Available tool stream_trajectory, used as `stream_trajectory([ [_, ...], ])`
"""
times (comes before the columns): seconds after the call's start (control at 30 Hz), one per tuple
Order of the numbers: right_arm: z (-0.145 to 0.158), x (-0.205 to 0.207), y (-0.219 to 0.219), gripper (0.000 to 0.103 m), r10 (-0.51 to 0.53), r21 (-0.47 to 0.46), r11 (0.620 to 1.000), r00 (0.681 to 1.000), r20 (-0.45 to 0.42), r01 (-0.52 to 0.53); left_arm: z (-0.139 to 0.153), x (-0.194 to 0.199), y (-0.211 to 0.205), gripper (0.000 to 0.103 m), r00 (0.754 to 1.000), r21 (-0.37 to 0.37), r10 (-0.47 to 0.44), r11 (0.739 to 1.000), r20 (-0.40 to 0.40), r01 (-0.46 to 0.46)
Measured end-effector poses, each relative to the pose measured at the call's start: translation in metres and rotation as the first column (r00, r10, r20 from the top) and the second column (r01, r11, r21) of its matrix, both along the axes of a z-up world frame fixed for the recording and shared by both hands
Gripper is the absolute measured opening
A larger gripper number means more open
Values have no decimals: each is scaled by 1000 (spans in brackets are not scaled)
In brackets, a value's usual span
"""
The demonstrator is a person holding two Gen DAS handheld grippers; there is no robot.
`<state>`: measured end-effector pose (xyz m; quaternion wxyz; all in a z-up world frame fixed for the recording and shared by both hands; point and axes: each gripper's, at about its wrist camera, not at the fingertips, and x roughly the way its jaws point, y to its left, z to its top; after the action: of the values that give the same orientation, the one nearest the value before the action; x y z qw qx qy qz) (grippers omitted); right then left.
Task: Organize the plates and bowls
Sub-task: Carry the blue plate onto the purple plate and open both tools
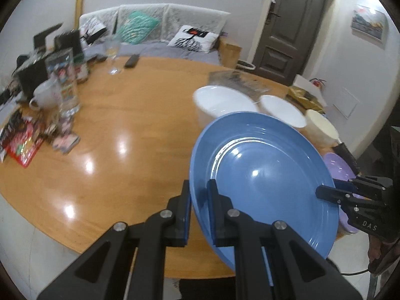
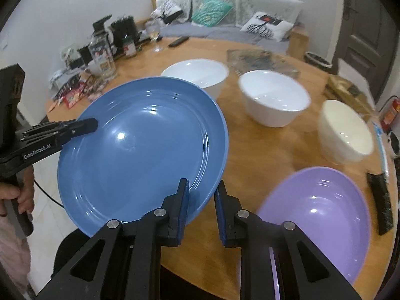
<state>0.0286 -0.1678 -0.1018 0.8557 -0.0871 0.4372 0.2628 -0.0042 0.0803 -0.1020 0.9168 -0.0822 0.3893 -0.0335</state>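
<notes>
A blue plate (image 1: 265, 175) (image 2: 142, 150) is held above the near edge of the round wooden table (image 1: 130, 125). My left gripper (image 1: 198, 195) is shut on its near-left rim. My right gripper (image 2: 201, 192) has its jaws around the plate's right rim with a small gap, so it stands open. It also shows in the left wrist view (image 1: 325, 192) at the plate's right rim. A purple plate (image 2: 320, 215) lies on the table under my right gripper. Two white bowls (image 2: 197, 75) (image 2: 273, 97) and a cream bowl (image 2: 345, 130) stand behind.
Clutter of a glass jar (image 1: 63, 80), a white mug (image 1: 46, 95), packets (image 1: 22, 145) and a wine glass (image 1: 112, 55) fills the table's far left. A remote (image 1: 131, 60) and a grey mat (image 2: 260, 60) lie at the back. A black brush (image 2: 380, 200) lies at the right edge.
</notes>
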Motion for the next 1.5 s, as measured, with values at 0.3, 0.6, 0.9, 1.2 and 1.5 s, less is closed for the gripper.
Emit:
stream_trajectory([
  [0.3,21,-16,-86,15,-122,39,992,987,105,119,27,15,-85,11,993,19,-116,993,6,116],
  [0.6,17,-26,-167,15,-272,65,962,957,104,267,29,34,-170,11,967,54,-255,965,-24,256],
  [0.9,-4,-31,-216,15,-359,53,933,932,59,356,14,44,-221,12,934,91,-347,931,-90,354],
  [1.2,-15,-32,-213,15,-340,9,941,940,37,340,1,52,-230,14,922,163,-362,910,-136,381],
  [1.5,-17,-28,-202,15,-313,-58,948,949,30,314,-10,57,-232,16,908,222,-376,884,-186,412],
])
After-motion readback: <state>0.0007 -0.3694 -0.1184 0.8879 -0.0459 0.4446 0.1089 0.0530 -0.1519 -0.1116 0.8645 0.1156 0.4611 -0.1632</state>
